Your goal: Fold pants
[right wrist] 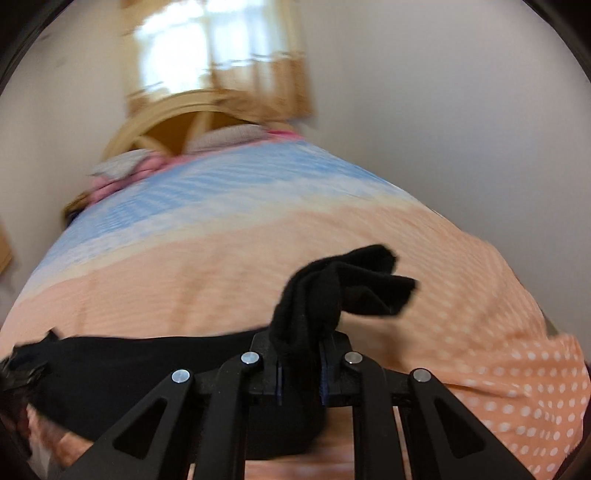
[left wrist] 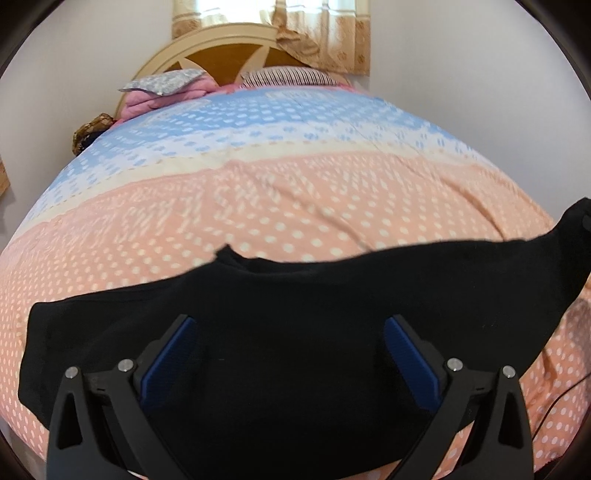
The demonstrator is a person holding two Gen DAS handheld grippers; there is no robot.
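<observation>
The black pants (left wrist: 295, 306) lie across the near part of the bed, spread from left to right. My left gripper (left wrist: 291, 332) is open, its blue-padded fingers (left wrist: 168, 354) wide apart over the pants and holding nothing. My right gripper (right wrist: 301, 354) is shut on a bunched end of the pants (right wrist: 325, 295), which sticks up between the fingers and hangs over to the right. The rest of the pants (right wrist: 129, 369) stretches off to the left in the right wrist view. The right wrist view is blurred by motion.
The bed cover (left wrist: 277, 206) is peach with white dots near me and blue and white further back. Pillows and a pink bundle (left wrist: 155, 96) sit by the wooden headboard (left wrist: 221, 55). A curtained window (left wrist: 325, 33) is behind. A thin dark cable (left wrist: 561, 395) lies at right.
</observation>
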